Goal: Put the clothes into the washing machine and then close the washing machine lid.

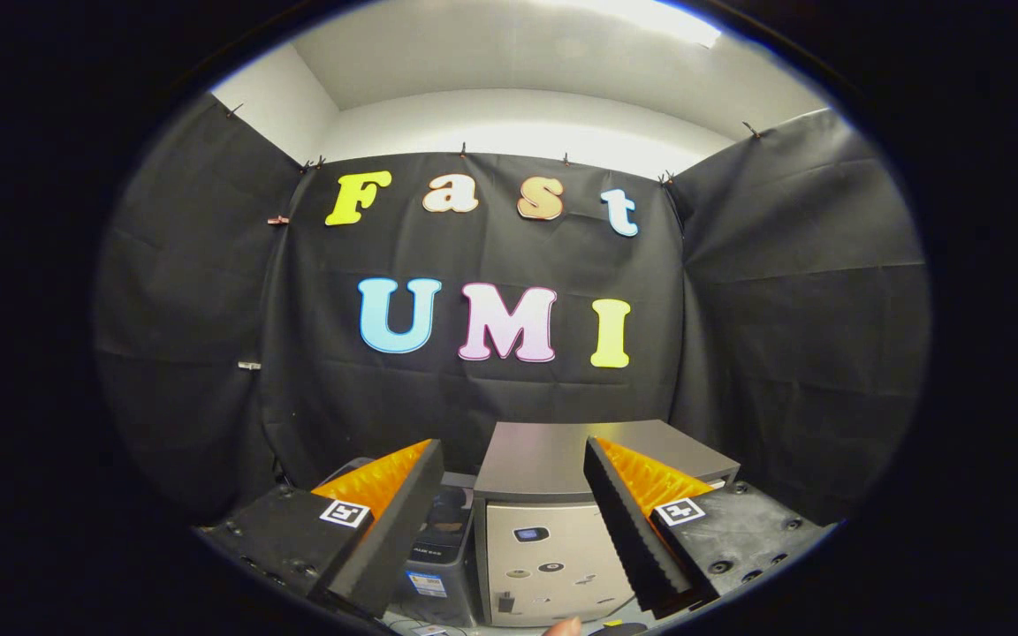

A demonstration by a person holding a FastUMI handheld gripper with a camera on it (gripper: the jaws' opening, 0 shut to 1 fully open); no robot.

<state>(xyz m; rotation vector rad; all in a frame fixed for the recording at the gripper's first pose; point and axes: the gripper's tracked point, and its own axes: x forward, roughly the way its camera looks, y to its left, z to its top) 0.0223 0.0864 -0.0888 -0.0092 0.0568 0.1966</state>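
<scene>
The gripper (513, 530) hangs with its two fingers spread wide and nothing between them, facing the black cloth wall of the booth. Beyond the fingers and showing in the gap between them stands a grey boxy appliance (553, 521) with a flat closed top, which may be the washing machine though that cannot be told for sure; a darker, lower unit (440, 548) sits just beside it behind the left finger, and a fingertip (562, 627) shows below

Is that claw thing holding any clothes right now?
No, the gripper has its jaws spread wide apart with nothing between them, just the grey box-shaped machine standing beyond them.
</scene>
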